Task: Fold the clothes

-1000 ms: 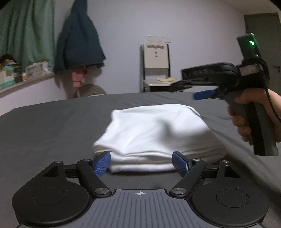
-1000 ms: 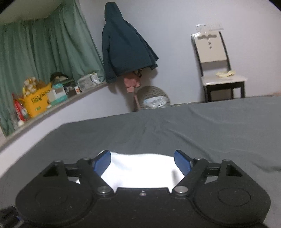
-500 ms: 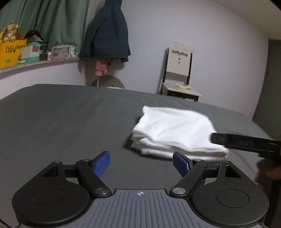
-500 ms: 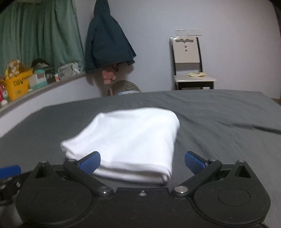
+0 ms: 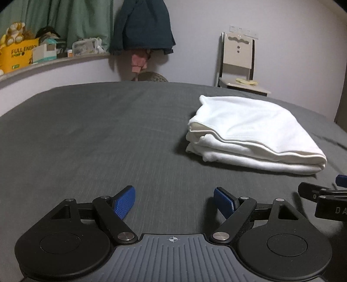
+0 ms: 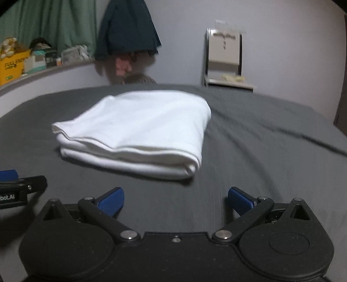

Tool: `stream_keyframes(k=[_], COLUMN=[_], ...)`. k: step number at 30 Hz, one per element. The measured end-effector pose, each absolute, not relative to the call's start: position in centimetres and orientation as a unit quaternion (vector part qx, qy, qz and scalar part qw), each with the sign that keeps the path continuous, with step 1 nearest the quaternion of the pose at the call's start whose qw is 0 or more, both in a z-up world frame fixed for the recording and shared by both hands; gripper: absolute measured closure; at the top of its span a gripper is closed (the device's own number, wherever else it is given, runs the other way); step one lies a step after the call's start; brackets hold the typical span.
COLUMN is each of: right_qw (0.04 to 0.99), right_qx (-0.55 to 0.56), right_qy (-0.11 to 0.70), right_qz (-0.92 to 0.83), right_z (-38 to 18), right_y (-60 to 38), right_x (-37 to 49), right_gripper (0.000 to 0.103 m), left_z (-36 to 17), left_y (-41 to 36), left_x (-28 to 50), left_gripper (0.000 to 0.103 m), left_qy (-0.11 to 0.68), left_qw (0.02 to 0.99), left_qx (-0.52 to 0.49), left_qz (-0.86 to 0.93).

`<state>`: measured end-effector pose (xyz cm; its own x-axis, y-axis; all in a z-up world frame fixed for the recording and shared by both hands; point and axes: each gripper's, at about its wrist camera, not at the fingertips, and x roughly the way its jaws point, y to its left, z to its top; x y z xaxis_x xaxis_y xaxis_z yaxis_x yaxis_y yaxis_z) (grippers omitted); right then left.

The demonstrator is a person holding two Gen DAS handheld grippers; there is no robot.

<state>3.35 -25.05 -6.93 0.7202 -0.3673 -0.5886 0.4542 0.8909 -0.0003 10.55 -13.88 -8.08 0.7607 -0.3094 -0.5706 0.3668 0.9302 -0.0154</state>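
Note:
A white garment [image 5: 253,130] lies folded in a thick stack on the dark grey bed [image 5: 97,134]; it also shows in the right wrist view [image 6: 138,128]. My left gripper [image 5: 174,201] is open and empty, low over the bed, to the left of and short of the stack. My right gripper [image 6: 176,200] is open and empty, just in front of the stack's near edge. Part of the right gripper shows at the right edge of the left wrist view [image 5: 325,199]. Part of the left gripper shows at the left edge of the right wrist view [image 6: 19,188].
A chair [image 5: 238,63] stands against the back wall. A dark blue jacket [image 5: 143,26] hangs on the wall. A ledge [image 5: 49,63] on the left holds boxes and a yellow carton [image 5: 15,54]. A green curtain [image 5: 65,19] hangs behind it.
Both grippers have drawn back from the folded stack and now sit lower and nearer the bed's front. The left gripper has swung to the left of the stack.

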Motion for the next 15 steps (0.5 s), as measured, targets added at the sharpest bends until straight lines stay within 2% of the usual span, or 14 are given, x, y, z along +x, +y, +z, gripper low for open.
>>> stream_keyframes(k=[1, 2, 15], right_qw=[0.923, 0.923, 0.919], right_qx=[0.076, 0.077, 0.077], right_qy=[0.306, 0.305, 0.307], right_qz=[-0.222, -0.223, -0.235], right_z=[-7.1, -7.1, -7.7], right_y=[-25.2, -25.1, -25.2], right_x=[3.5, 3.6, 3.9], right_gripper=[0.0, 0.0, 0.0], left_z=[-8.2, -8.3, -8.2], left_y=[-14.1, -14.3, -15.3], left_x=[10.7, 10.8, 10.5], left_gripper=[0.006, 0.0, 0.0], left_qy=[0.296, 0.301, 0.304], left_qw=[0.936, 0.932, 0.931], left_qx=[0.053, 0.056, 0.085], left_qz=[-0.184, -0.191, -0.187])
